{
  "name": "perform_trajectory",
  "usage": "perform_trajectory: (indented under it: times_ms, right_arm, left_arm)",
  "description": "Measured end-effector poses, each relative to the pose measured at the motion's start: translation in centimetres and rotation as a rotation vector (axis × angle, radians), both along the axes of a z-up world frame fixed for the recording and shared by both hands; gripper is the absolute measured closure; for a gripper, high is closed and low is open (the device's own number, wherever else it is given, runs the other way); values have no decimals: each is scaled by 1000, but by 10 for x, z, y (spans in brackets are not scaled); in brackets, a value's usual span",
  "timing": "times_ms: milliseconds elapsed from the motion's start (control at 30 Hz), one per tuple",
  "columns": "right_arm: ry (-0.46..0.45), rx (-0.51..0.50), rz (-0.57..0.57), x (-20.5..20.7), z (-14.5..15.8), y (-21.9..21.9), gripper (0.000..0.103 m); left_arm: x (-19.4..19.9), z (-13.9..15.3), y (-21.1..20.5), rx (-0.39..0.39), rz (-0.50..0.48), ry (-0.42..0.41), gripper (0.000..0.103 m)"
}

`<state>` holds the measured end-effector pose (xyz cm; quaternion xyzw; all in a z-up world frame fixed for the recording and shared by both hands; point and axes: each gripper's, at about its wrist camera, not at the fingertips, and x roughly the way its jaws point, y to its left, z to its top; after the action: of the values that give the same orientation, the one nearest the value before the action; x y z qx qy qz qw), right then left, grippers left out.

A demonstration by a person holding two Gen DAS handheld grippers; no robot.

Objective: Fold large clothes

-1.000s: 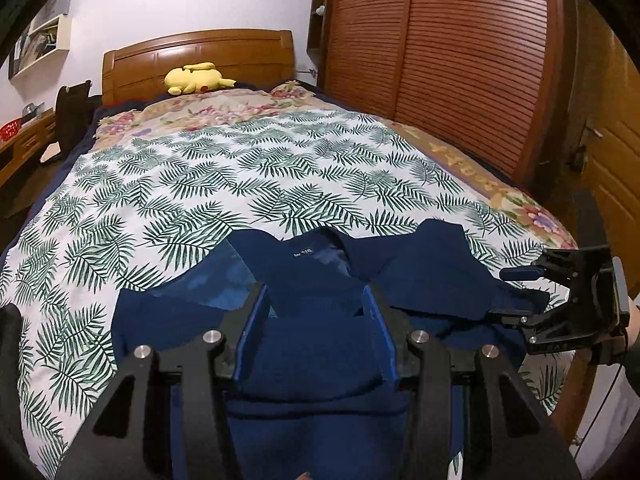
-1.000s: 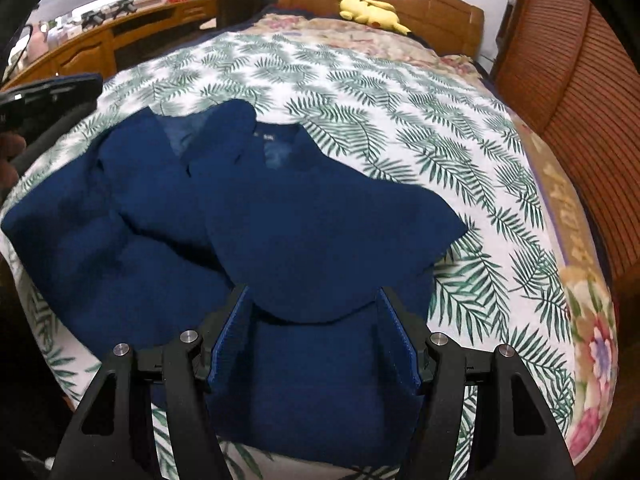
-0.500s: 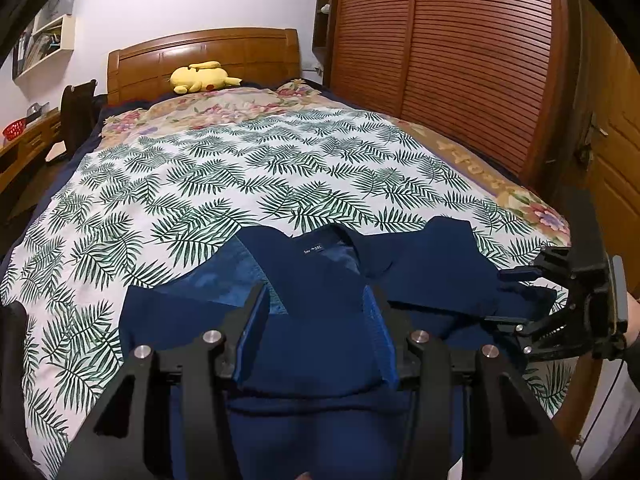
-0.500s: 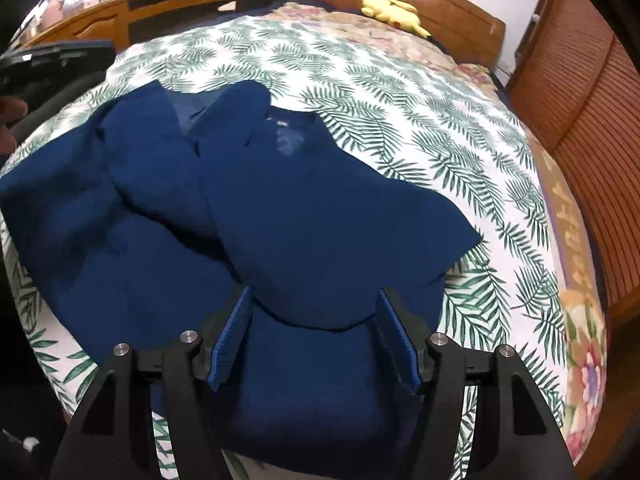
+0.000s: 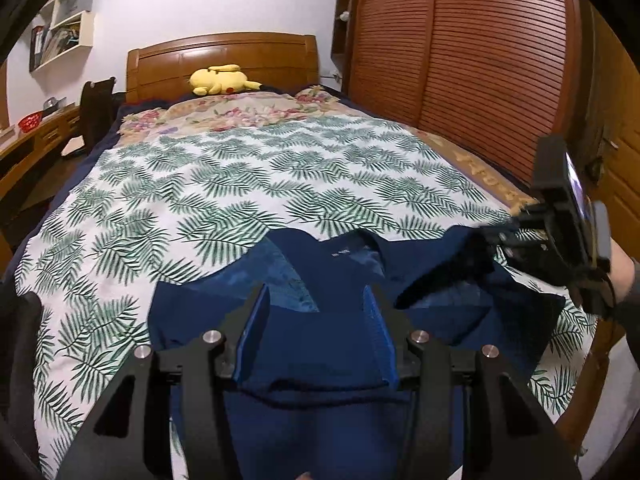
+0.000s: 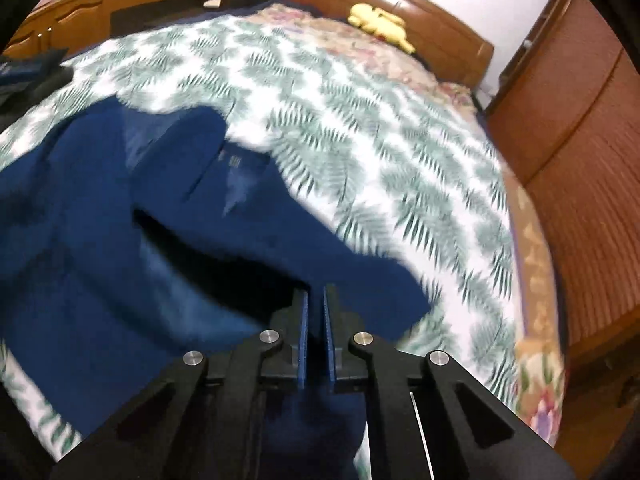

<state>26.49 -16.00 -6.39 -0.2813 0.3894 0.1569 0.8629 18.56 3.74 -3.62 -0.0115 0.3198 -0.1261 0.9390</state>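
A dark navy garment [image 5: 340,280] lies spread at the foot of the bed, collar with a small label toward the headboard. My left gripper [image 5: 316,300] is open just above its lower middle, blue pads on either side of the cloth. My right gripper [image 6: 315,300] is shut on the garment's right sleeve flap [image 6: 304,248] and lifts it off the bed; the view is blurred. In the left wrist view the right gripper [image 5: 492,240] shows at the right edge, with the cloth raised below it.
The bed has a white bedspread with green leaves [image 5: 260,176]. A yellow plush toy [image 5: 220,79] lies by the wooden headboard [image 5: 224,56]. A slatted wardrobe [image 5: 460,60] stands on the right, a wooden desk [image 6: 112,4] on the left.
My right gripper closed on the right sleeve flap and lifted it up and toward the garment's middle. My left gripper stayed open, almost still over the lower part.
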Motion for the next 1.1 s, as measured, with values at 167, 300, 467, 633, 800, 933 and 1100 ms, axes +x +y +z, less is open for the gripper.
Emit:
perform_trajectory:
  times_ms: [167,300,467,633,800,933,1100]
  right_arm:
    - [-65,21,25,43,12,37,99]
    - [-100,17,69,65,13,73,99]
    - [-133,-6,88,88,10,111,99]
    - [-85,-18,39,103,1,118,80]
    - [-81,79,39,89,15,110,57]
    - [-19,136,77,66,15,104,57]
    - [64,169,117,37,-6,102,57]
  left_arm:
    - [-1,0,17,-12,34,4,56]
    - [-3,0,29,-11,61,3,56]
    - [-3,-1,36,-20,79,9,56]
    - [-3,0,36,-13,78,6,56]
    - [-3,0,37,-12,82,7,56]
    - [-3,0,37,-9,83,8,56]
    - [-2,-1,38,-2,88,12,56]
